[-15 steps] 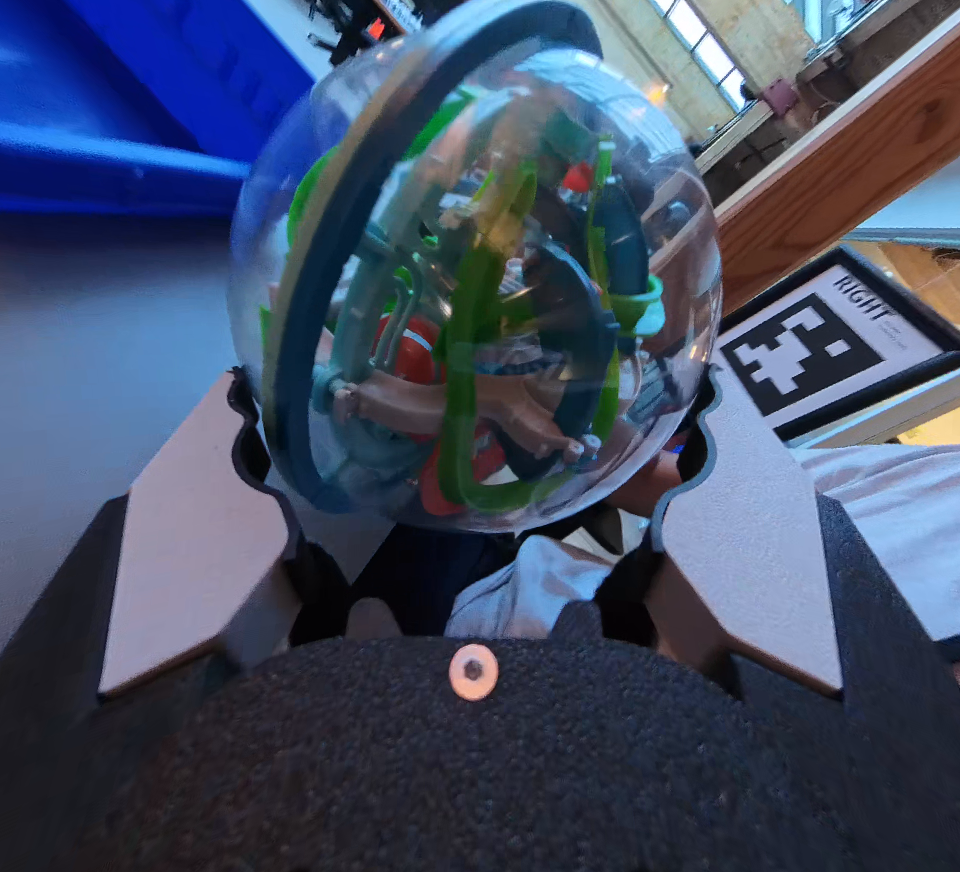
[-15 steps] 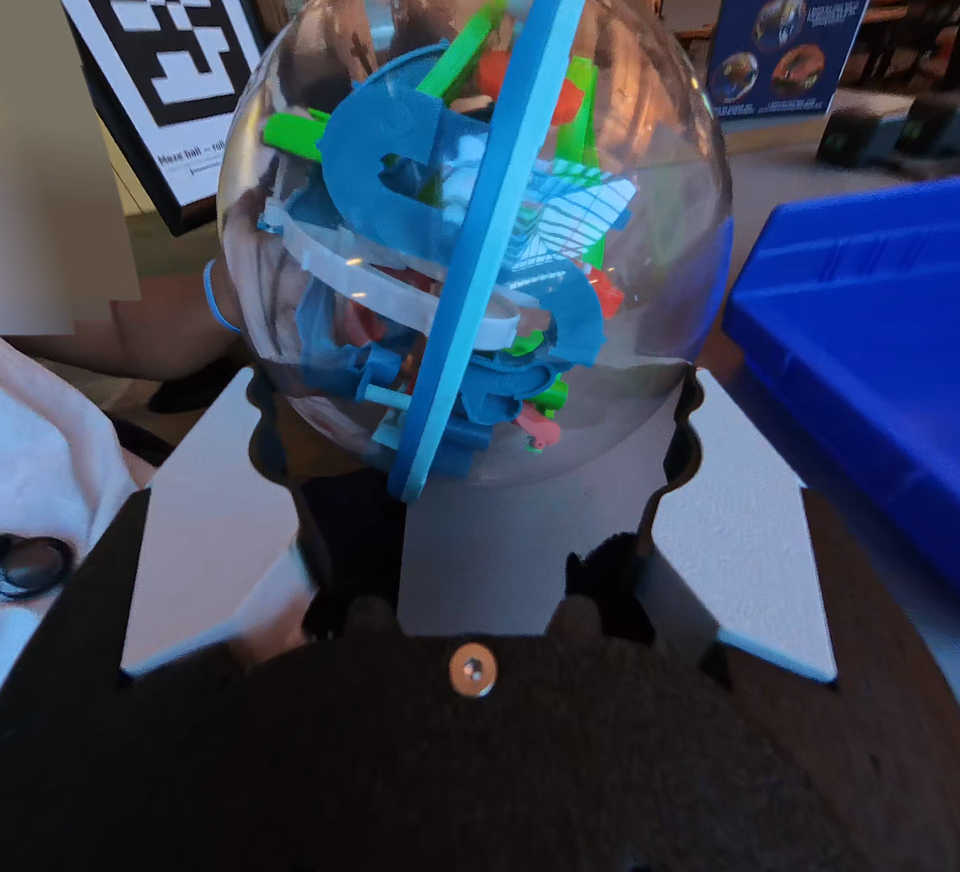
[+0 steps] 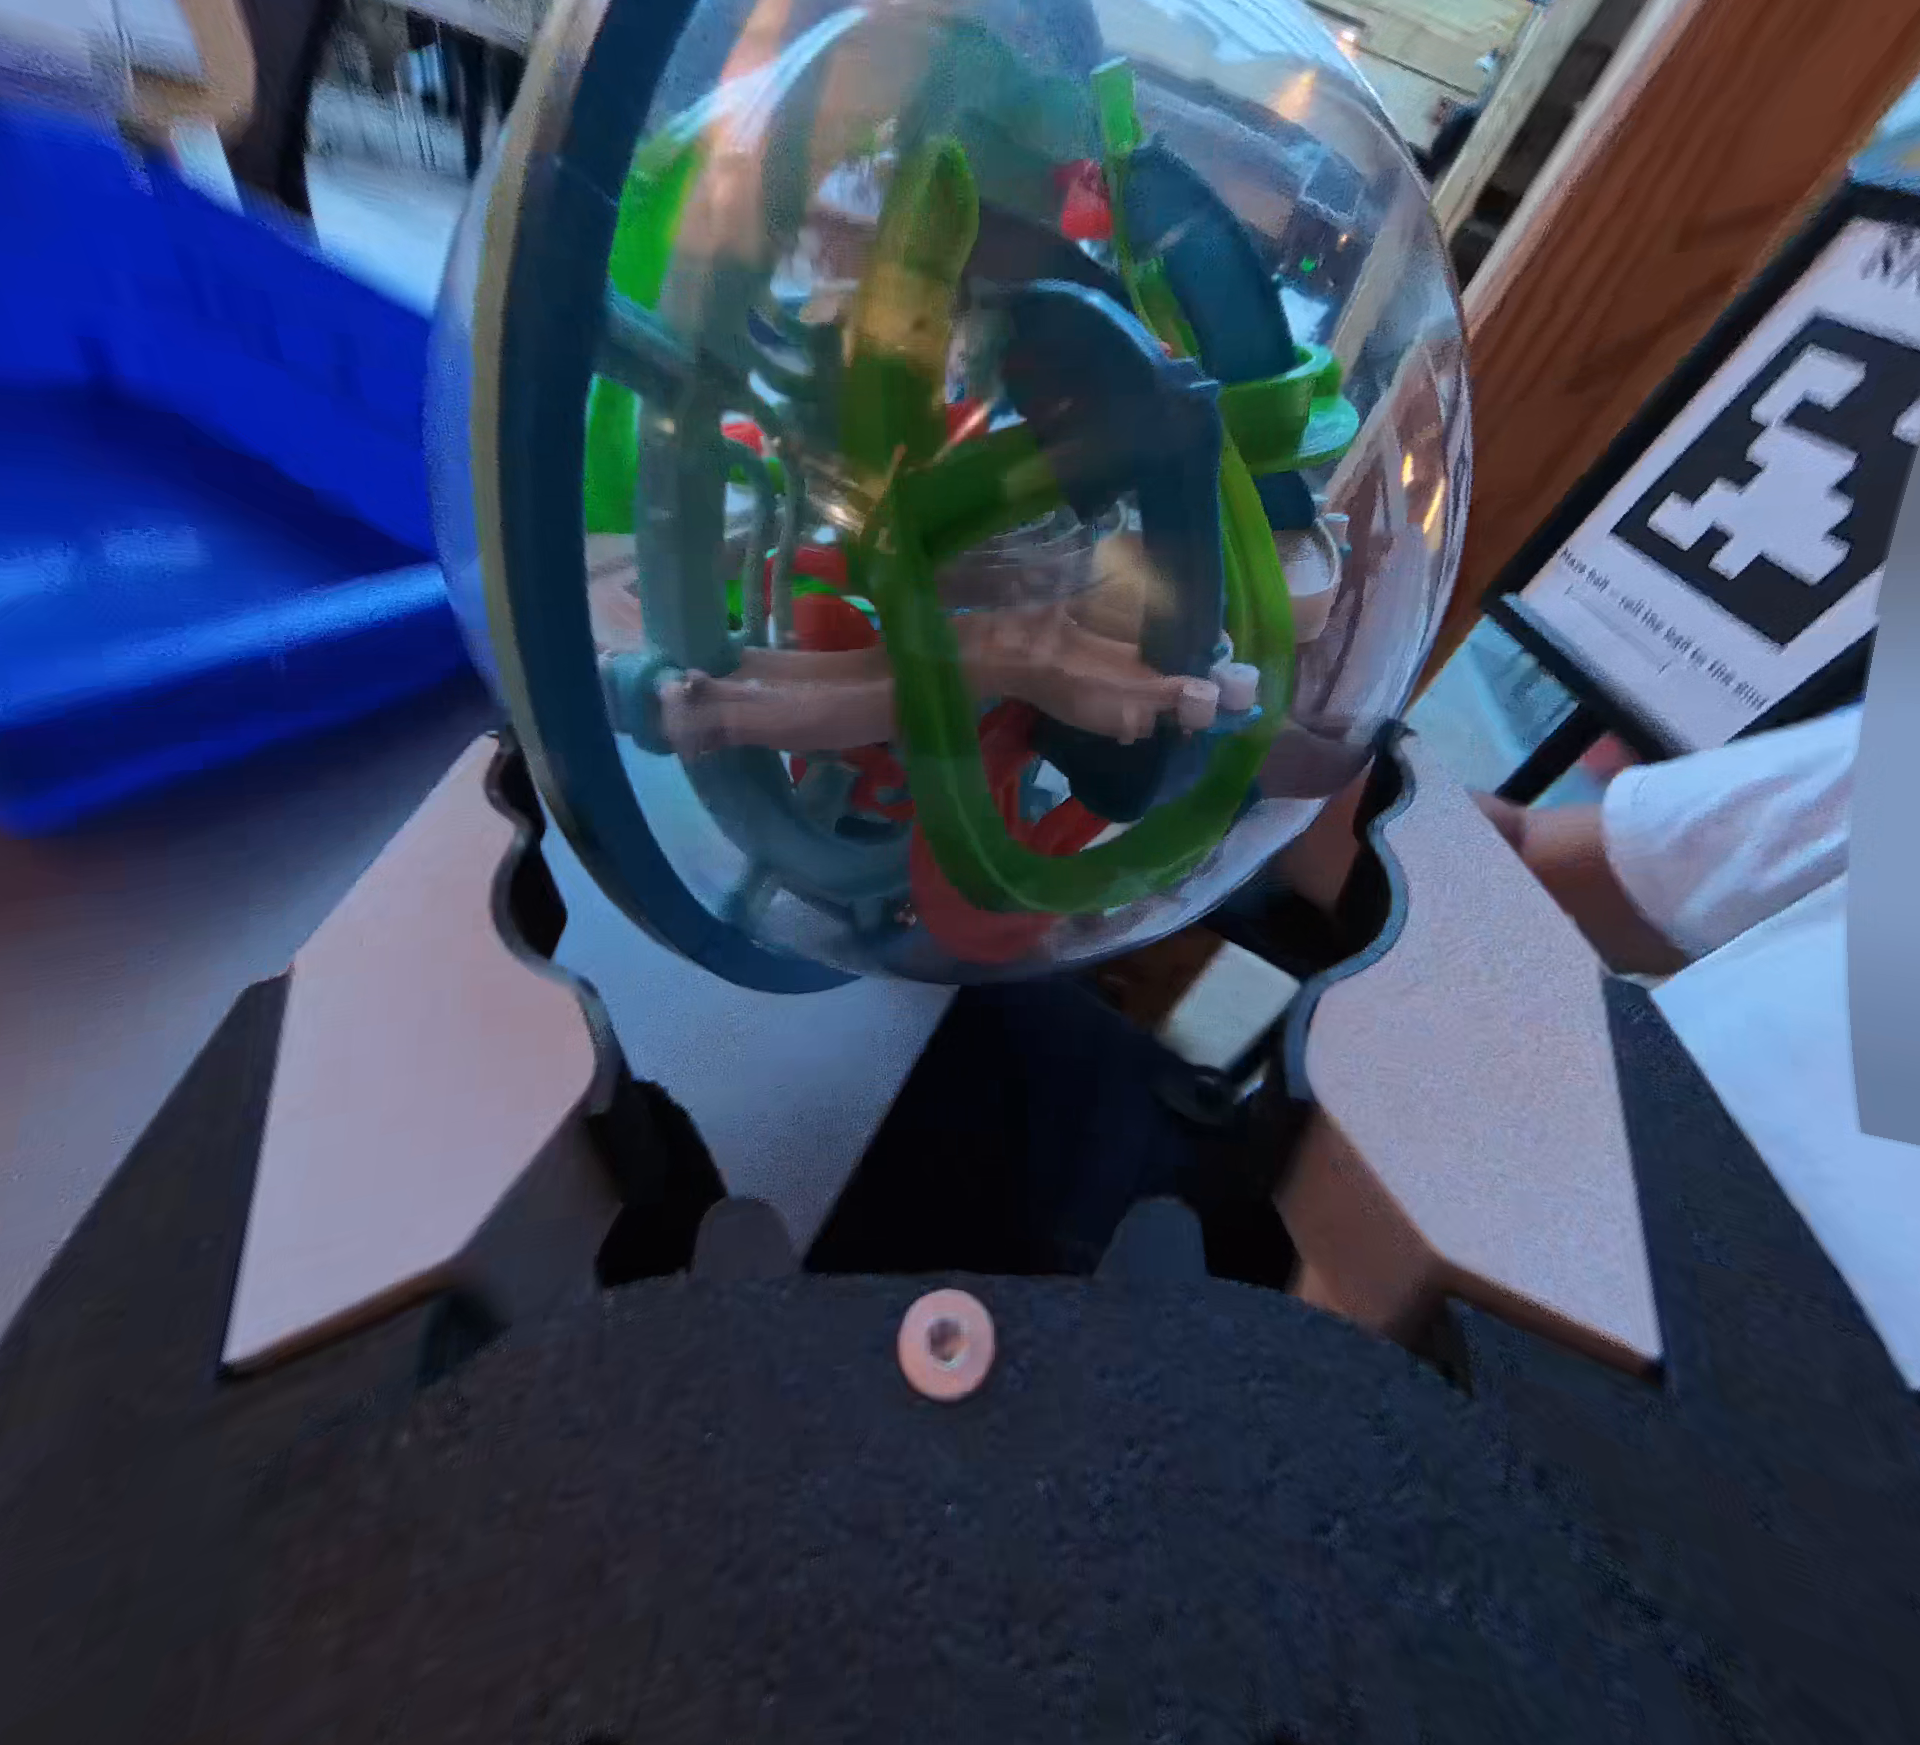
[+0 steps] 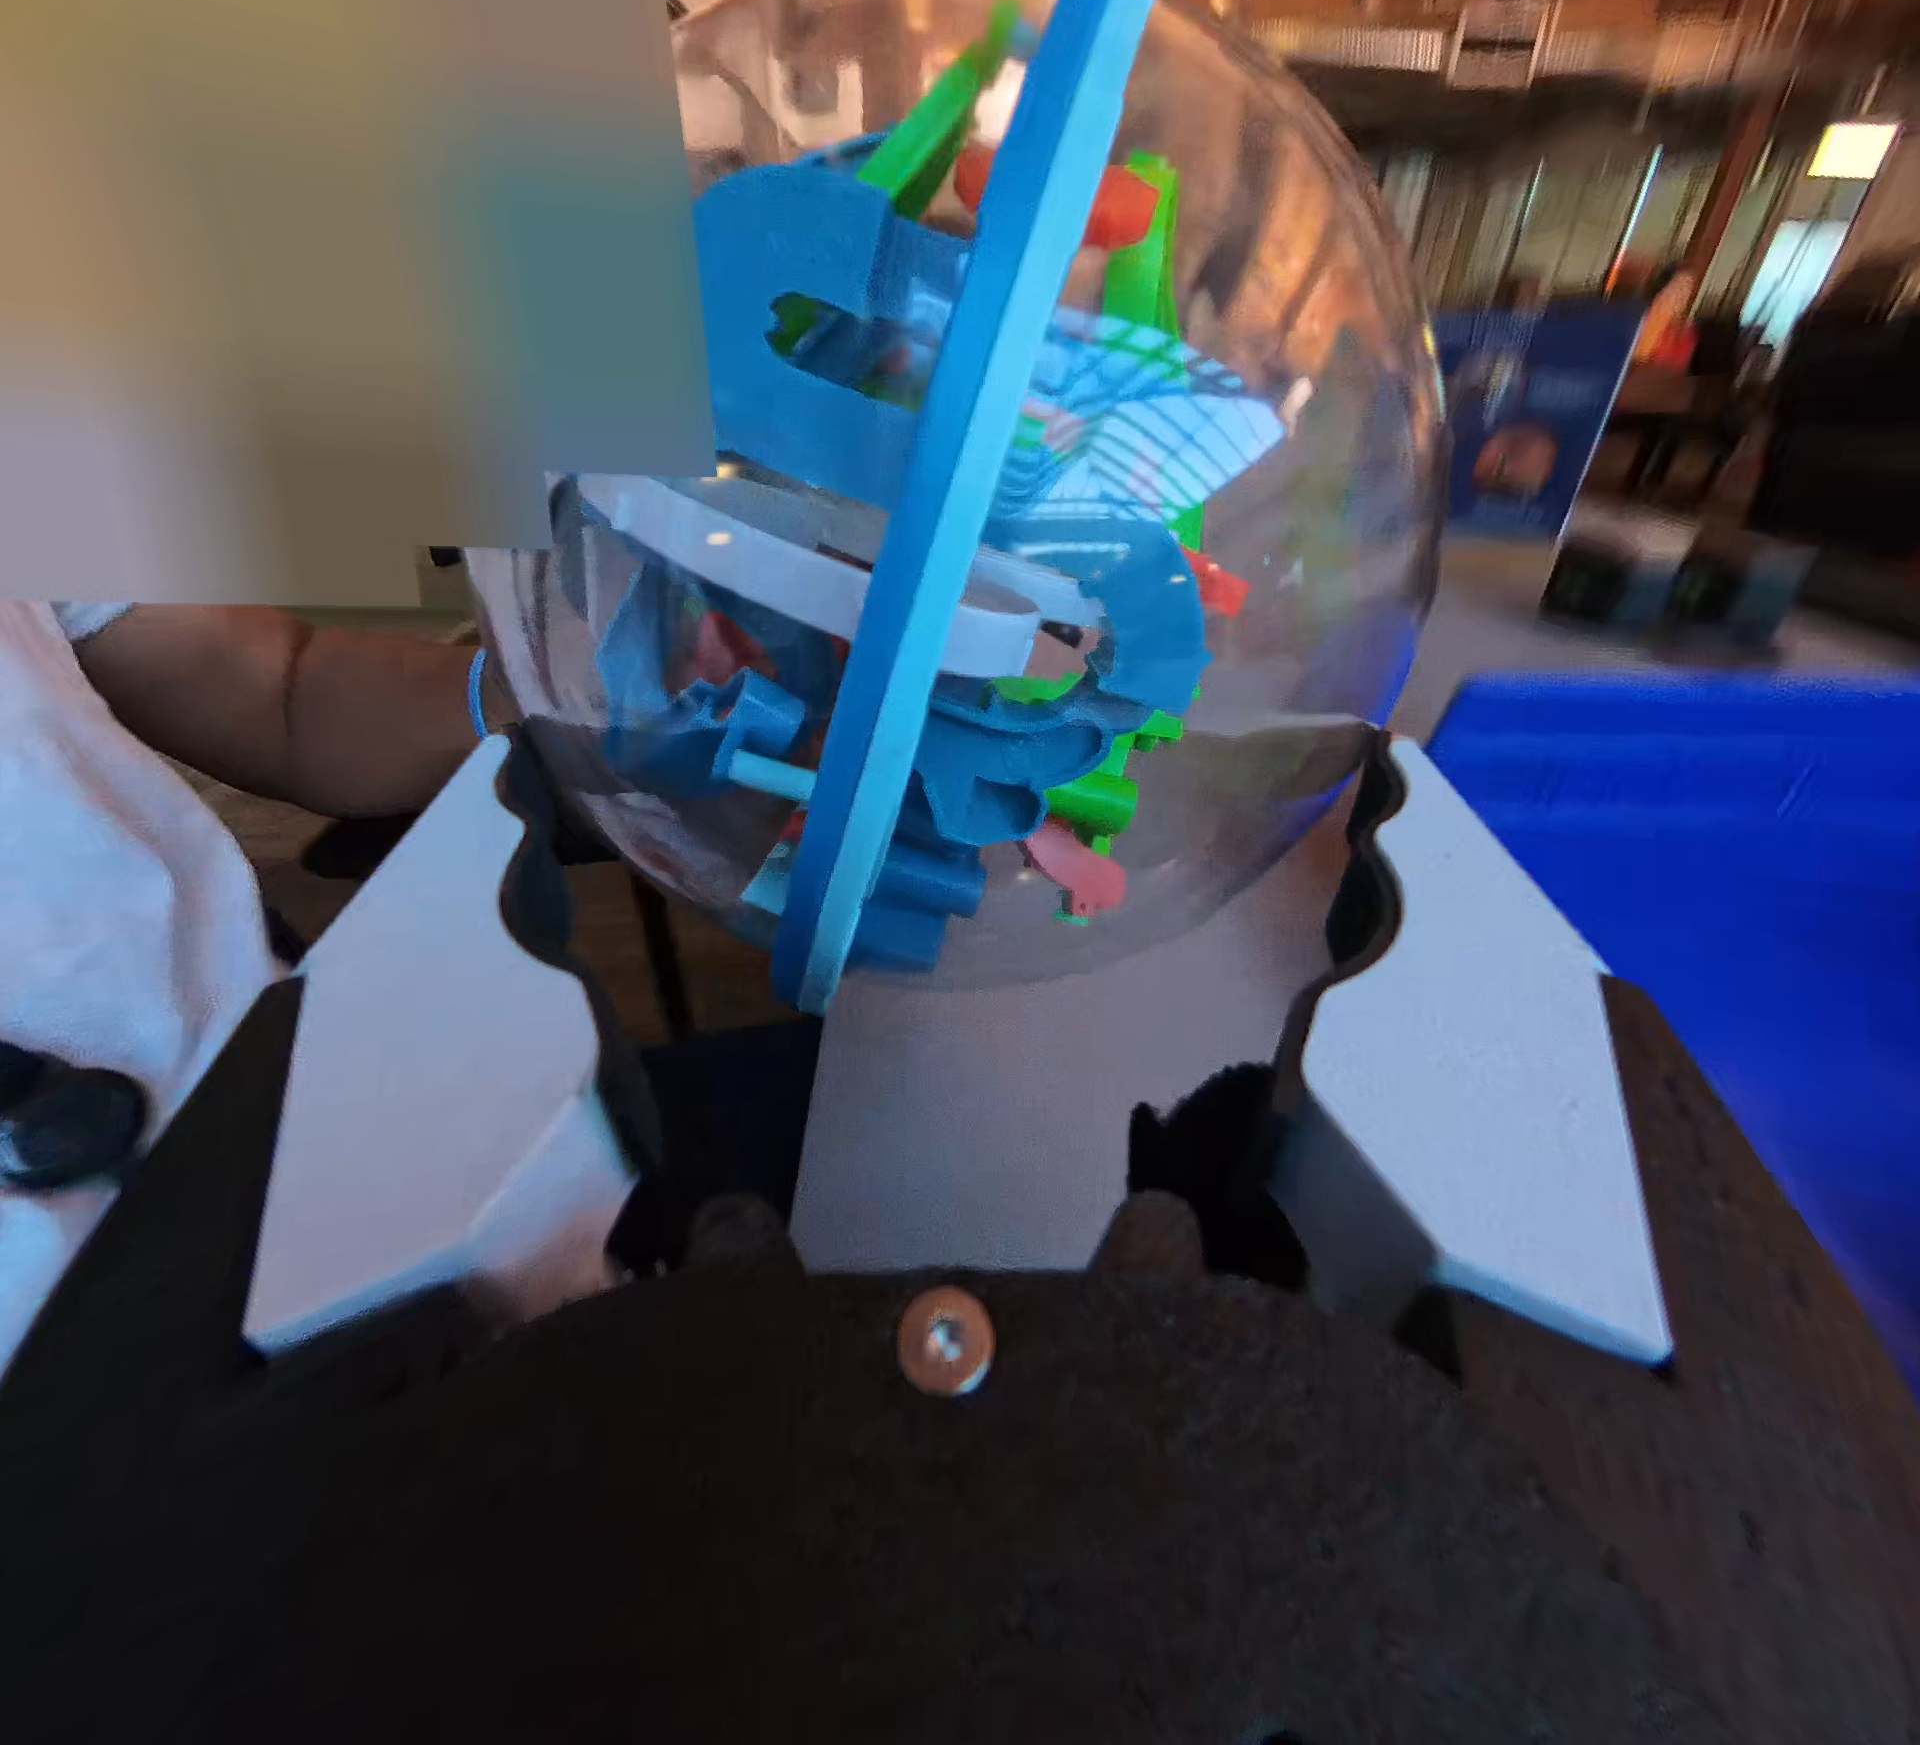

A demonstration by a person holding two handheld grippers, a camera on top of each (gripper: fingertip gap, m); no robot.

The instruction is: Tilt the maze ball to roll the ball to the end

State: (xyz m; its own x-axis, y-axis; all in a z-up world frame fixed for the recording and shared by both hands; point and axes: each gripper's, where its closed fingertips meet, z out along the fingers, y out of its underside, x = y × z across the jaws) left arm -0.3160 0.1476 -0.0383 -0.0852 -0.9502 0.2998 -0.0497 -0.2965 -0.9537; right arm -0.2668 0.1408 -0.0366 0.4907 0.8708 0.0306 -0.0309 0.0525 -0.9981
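You've tipped the maze ball (image 3: 951, 417) more upright vs. 0.5 s ago; blue bin (image 3: 197, 573) now beside it. Left gripper (image 3: 951, 760) & right gripper (image 4: 940, 760) both pinch it aloft. Inner ball not visible; progress unclear.

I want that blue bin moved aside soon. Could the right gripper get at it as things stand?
Probably not yet. The right gripper is spread around the maze ball, helping hold it up, so it is occupied. The blue bin lies just beyond its right finger, with nothing else between.
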